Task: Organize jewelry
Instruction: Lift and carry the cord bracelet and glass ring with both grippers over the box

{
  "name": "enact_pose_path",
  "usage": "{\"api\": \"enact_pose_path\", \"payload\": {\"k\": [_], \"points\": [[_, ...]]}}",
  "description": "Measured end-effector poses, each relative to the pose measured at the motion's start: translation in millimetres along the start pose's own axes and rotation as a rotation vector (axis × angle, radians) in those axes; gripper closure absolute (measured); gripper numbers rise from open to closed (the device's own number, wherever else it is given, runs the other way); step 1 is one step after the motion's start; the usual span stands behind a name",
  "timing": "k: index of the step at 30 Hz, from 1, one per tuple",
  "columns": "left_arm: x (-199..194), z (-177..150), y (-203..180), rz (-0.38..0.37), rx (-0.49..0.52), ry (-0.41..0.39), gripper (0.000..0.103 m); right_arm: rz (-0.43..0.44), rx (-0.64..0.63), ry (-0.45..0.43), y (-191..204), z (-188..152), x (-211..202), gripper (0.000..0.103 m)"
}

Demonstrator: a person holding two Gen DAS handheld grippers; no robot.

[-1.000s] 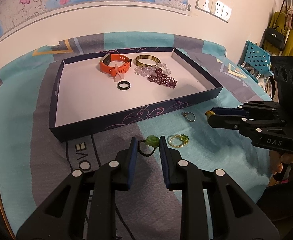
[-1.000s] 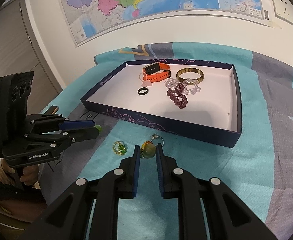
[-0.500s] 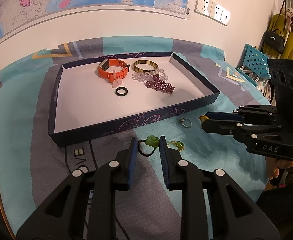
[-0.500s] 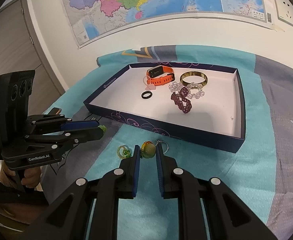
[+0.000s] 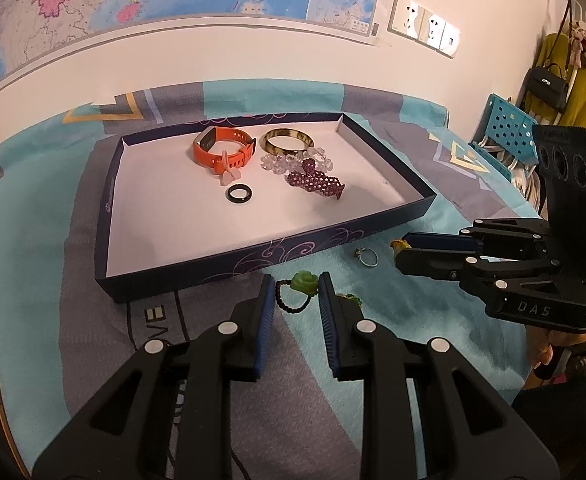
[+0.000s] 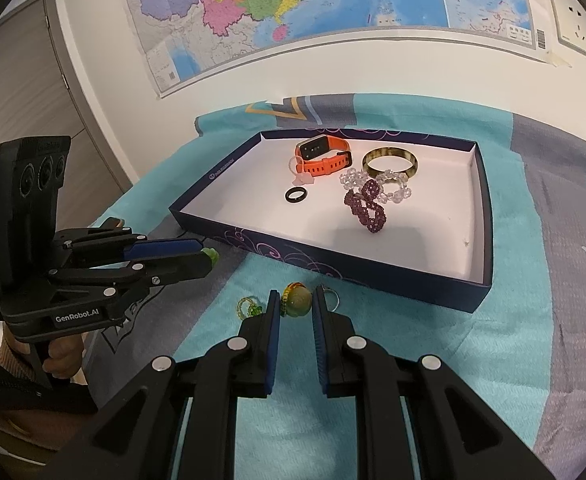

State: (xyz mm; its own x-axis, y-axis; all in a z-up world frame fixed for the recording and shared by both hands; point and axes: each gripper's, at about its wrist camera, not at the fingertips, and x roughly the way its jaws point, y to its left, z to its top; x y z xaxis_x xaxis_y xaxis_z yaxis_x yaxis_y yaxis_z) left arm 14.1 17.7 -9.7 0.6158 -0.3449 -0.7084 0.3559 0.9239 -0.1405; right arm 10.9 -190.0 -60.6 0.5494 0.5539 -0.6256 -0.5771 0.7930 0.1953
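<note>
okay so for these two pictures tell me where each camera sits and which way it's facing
Left wrist: on the left gripper, looking down along its fingers at a green flower ring and the jewelry box; right gripper and hand at right.
Right wrist: on the right gripper, looking at a yellow bead ring between its fingers; left gripper at left.
Shared: box, orange watch band, silver ring.

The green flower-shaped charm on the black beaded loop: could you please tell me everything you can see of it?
The green flower-shaped charm looks like carved jade, petalled like a rose, fixed to a small loop of black beads. It sits between the blue pads of the left gripper, which appear closed on it, above the teal and grey cloth, just outside the dark blue tray.
</note>
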Motion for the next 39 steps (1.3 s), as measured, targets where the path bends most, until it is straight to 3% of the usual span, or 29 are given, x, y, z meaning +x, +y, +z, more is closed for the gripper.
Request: {"api": "enact_pose_path", "payload": {"k": [39], "points": [[-5.6,20.1,4.4,0.008,-0.016,-0.058,0.08,-0.011,-0.028,-0.042,-0.9,17.4,-3.4,0.089]]}}
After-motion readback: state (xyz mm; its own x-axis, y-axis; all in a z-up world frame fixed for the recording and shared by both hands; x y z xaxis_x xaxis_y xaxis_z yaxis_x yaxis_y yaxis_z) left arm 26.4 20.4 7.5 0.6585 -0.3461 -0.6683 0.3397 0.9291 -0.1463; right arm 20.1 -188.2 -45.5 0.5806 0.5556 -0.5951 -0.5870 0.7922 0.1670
